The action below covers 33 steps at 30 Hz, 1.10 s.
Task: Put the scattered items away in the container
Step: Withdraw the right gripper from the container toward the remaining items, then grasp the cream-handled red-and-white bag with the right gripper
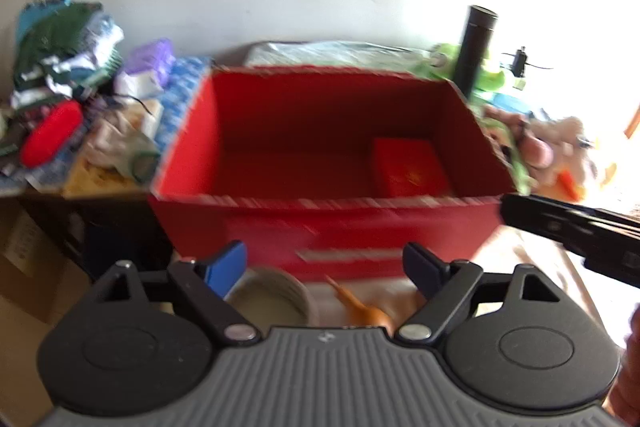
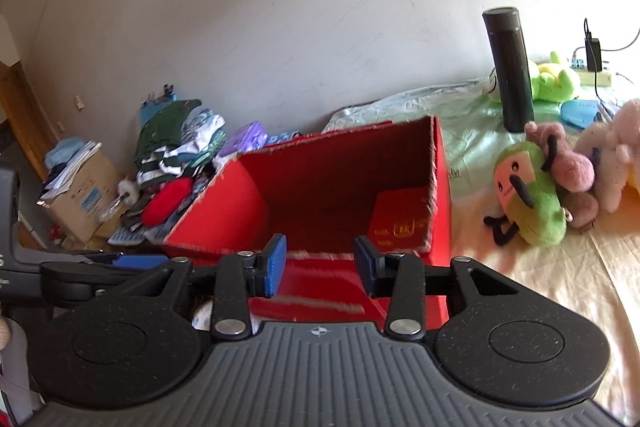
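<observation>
Your left gripper (image 1: 324, 265) fills the lower centre of its view, jaws spread wide and holding nothing. Between and just below them lie a round tape roll (image 1: 272, 297) and a small orange object (image 1: 362, 309), its thin end pointing to the upper left; both are blurred. These sit nearest your left hand, on the near side of the red box (image 1: 320, 223), so the coming move probably runs forward and up over its near wall.

Your right gripper (image 2: 320, 263) stands at lower centre, jaws half open and empty, facing the same red box. It is stiff, flat-walled card; a smaller red carton (image 2: 400, 223) rests in its right-hand corner.

At right centre lies a soft green plush toy (image 2: 528, 199) on the bed (image 2: 560, 287), nearer your right hand.
</observation>
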### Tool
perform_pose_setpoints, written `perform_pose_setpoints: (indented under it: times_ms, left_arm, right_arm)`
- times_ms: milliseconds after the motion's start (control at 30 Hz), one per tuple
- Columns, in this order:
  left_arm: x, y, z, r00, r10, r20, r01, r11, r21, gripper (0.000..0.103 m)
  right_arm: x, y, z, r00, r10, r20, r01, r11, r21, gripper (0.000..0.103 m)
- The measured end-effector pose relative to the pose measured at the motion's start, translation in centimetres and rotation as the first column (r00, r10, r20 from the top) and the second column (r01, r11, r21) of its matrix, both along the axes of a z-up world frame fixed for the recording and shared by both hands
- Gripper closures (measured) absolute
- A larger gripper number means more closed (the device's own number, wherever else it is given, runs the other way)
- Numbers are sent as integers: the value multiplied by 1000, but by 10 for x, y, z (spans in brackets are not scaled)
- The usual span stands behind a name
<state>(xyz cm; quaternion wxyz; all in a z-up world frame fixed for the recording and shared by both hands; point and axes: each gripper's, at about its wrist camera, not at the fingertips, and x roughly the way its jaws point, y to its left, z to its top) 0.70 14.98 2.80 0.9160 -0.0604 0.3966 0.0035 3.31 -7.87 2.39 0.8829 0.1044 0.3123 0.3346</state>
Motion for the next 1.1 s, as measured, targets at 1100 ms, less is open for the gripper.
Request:
perform_pose_setpoints:
  times_ms: [1100]
  left_arm:
    - [16, -98, -93, 921, -241, -305, 225, 970, -87, 54]
  right_arm:
    - [36, -7, -98, 825, 148, -545, -188, 982, -18, 59]
